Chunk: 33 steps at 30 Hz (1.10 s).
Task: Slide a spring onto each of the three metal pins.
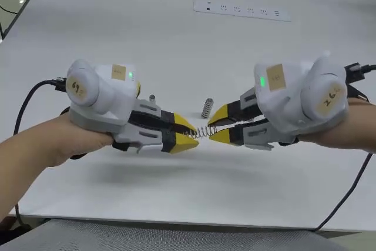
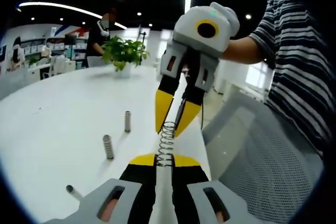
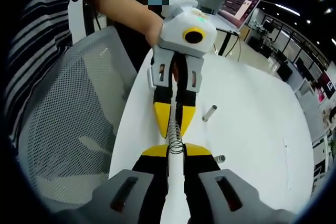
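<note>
A thin wire spring [image 1: 202, 131] hangs level above the white table [image 1: 176, 45], stretched between the two grippers. My left gripper [image 1: 192, 134] is shut on its left end, and my right gripper [image 1: 212, 129] is shut on its right end. In the left gripper view the spring [image 2: 166, 142] runs from my own jaws [image 2: 164, 161] up to the right gripper [image 2: 169, 131]. Just behind the tips stands a pin wearing a spring [image 1: 207, 108]. A second pin [image 1: 152, 98] stands behind the left gripper. A third pin [image 2: 127, 121] stands farther right.
A white power strip [image 1: 242, 10] lies at the back of the table. A grey mesh chair [image 2: 252, 145] sits at the near table edge [image 1: 176, 223]. Cables [image 1: 26, 107] trail from both grippers. A potted plant [image 2: 123, 51] stands at the table's far end.
</note>
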Available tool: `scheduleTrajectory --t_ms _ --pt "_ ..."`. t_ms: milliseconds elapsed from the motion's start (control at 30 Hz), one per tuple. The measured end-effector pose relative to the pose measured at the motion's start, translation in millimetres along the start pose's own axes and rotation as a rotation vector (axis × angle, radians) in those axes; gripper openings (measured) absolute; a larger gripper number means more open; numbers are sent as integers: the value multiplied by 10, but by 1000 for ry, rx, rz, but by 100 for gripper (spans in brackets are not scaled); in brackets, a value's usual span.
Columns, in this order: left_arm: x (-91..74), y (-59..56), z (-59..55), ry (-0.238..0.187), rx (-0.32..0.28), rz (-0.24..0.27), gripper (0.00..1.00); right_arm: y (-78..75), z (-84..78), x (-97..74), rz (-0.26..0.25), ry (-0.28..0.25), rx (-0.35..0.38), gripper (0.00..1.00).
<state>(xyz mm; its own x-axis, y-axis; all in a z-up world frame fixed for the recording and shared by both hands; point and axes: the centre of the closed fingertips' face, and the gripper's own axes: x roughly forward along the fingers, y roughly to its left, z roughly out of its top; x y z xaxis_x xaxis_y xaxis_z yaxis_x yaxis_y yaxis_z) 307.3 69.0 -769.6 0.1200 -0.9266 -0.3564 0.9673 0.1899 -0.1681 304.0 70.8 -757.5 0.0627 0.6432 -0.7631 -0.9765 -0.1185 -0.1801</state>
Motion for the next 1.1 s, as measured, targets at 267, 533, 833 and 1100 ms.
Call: scheduleTrajectory --t_ms 267,533,833,1100 --pt "-2 4 -5 1 5 9 2 -3 111 -16 14 -9 -18 7" --pt "24 -14 -15 2 11 16 2 10 247 -12 23 -53 0 7" --pt "35 -25 -10 0 15 21 2 4 323 2 19 -83 12 7" --pt "37 -54 6 -7 19 13 2 5 398 -1 14 -122 37 6"
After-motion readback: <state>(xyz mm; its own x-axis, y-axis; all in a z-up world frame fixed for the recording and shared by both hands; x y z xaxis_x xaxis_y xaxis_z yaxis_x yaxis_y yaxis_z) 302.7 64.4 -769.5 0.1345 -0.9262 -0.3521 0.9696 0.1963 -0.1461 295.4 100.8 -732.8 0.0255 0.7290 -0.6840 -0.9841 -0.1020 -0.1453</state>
